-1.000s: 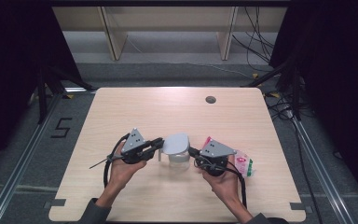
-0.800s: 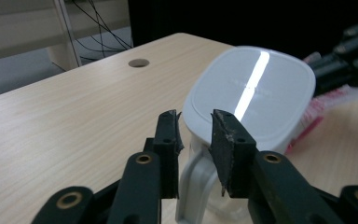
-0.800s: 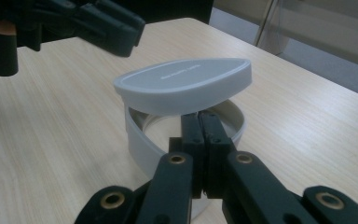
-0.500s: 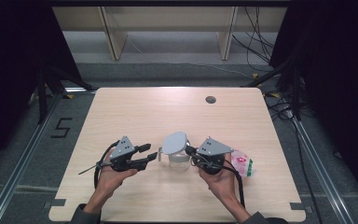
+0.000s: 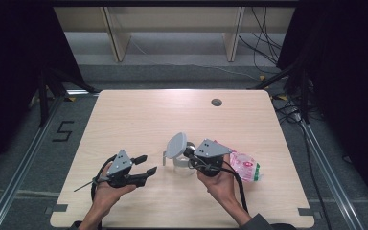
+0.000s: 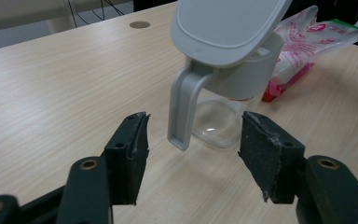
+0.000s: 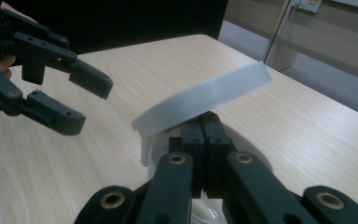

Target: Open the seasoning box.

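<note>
right gripper (image 5: 190, 155) is clamped on the rim of the clear jug (image 6: 223, 100), probably; its lid (image 5: 176, 144) hides the pinch; left gripper (image 5: 144, 164) just opened wide, empty, beside the handle (image 6: 182, 109); pink bag (image 5: 245, 166) half behind the hand.

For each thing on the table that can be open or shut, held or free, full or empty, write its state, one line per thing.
Pitcher: upright, clear body looks empty, gripped at the rim.
Lid: hinged up, open.
Left tool: jaws have just been opening, now open, nothing between them, apart from the pitcher handle.
Right tool: shut on the pitcher rim.
Pink packet: lying flat, untouched.
</note>
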Demonstrator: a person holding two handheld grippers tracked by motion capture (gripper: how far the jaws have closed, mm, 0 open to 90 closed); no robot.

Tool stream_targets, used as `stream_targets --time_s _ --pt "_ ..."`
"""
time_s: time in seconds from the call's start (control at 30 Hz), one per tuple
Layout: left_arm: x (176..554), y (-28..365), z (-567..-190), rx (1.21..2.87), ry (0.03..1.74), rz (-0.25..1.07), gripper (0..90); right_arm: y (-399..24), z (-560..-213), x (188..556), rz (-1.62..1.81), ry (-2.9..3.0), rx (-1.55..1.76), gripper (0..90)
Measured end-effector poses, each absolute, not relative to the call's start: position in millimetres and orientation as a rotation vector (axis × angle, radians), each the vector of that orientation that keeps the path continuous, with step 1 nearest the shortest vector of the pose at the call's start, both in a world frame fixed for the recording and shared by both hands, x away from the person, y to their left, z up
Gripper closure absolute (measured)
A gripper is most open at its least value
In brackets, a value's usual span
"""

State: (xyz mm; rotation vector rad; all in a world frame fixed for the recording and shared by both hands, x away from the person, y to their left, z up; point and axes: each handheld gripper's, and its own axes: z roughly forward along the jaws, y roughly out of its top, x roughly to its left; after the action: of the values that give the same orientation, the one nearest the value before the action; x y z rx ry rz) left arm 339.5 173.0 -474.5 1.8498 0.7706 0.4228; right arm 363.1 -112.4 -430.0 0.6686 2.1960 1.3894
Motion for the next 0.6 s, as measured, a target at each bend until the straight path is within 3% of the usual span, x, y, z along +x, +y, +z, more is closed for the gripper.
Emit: stream_targets --time_s 0.6 --pt "329.0 172.2 -481.1 1.872 0.787 0.445 30.3 -93.8 -428.1 364.4 1.418 2.200 0.623 90.0"
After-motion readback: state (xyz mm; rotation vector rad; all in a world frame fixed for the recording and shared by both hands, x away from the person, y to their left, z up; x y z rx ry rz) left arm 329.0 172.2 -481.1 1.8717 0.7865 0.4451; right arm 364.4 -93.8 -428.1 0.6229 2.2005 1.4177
